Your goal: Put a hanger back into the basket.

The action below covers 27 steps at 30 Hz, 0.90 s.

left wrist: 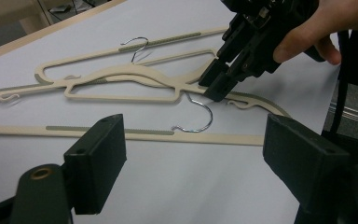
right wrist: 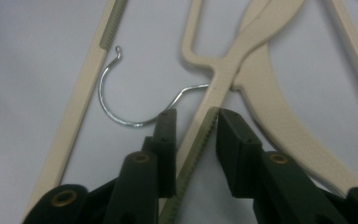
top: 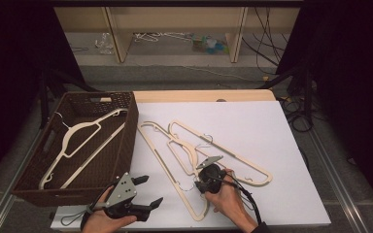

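At the near edge of the worktop (top: 291, 145), the left gripper (top: 148, 191) hangs with its fingers wide apart. A little farther in, the right gripper (right wrist: 193, 126) has its fingers around a cream hanger (right wrist: 223, 79), not quite squeezing it. Behind, a basket (top: 126, 141) holds another hanger (top: 85, 141).

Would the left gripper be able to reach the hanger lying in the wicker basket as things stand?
Probably yes. The left gripper hovers with jaws open beside the basket, whose top is open. The hanger in the basket lies uncovered, and the right gripper works away on the table hangers.
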{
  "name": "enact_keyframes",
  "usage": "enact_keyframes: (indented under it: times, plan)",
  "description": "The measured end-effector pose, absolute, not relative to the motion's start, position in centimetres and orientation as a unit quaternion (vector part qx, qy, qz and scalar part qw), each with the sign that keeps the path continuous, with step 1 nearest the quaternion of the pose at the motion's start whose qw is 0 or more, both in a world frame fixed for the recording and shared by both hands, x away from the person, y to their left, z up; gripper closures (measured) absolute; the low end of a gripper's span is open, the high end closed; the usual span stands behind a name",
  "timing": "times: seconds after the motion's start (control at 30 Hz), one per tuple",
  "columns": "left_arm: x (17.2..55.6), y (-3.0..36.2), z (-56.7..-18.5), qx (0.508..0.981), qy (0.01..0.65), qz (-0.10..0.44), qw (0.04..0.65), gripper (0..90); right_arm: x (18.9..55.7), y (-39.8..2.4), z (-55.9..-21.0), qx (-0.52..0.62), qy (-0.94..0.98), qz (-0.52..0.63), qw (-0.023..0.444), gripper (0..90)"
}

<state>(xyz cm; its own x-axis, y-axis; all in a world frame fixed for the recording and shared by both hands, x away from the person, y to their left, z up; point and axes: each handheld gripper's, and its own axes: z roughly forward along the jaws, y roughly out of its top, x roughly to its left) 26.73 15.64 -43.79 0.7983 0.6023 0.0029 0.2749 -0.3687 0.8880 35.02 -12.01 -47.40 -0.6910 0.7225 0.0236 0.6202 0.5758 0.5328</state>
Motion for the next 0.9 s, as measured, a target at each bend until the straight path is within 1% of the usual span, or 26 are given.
enact_keyframes:
  times: [0.13,0.2,0.3,0.5,0.57,0.6,0.7,0.9]
  plan:
    - [26.8,15.8,-43.7,0.811,0.268,0.169,0.493,21.4,35.2,-12.7,-47.1,0.378,0.889,0.246,0.081,71.8]
    - [26.7,15.8,-43.7,0.811,0.268,0.169,0.492,21.4,35.2,-13.2,-46.9,0.378,0.891,0.238,0.082,72.6]
    - [26.8,15.8,-43.7,0.811,0.266,0.170,0.492,21.5,35.3,-14.7,-46.7,0.383,0.891,0.229,0.079,75.1]
    - [26.8,15.7,-43.7,0.810,0.269,0.168,0.493,21.6,35.4,-18.0,-46.4,0.392,0.892,0.216,0.055,78.8]
    - [26.8,15.7,-43.7,0.811,0.268,0.168,0.492,21.7,35.6,-18.3,-46.4,0.389,0.893,0.218,0.057,78.9]
    - [26.8,15.7,-43.8,0.811,0.270,0.167,0.491,21.7,35.6,-18.5,-46.4,0.388,0.894,0.218,0.051,78.3]
    - [26.7,15.7,-43.8,0.810,0.272,0.167,0.492,21.7,35.6,-18.2,-46.4,0.378,0.900,0.212,0.058,77.1]
    - [26.8,15.7,-43.8,0.811,0.272,0.167,0.490,21.8,35.7,-18.3,-46.6,0.373,0.900,0.218,0.059,77.4]
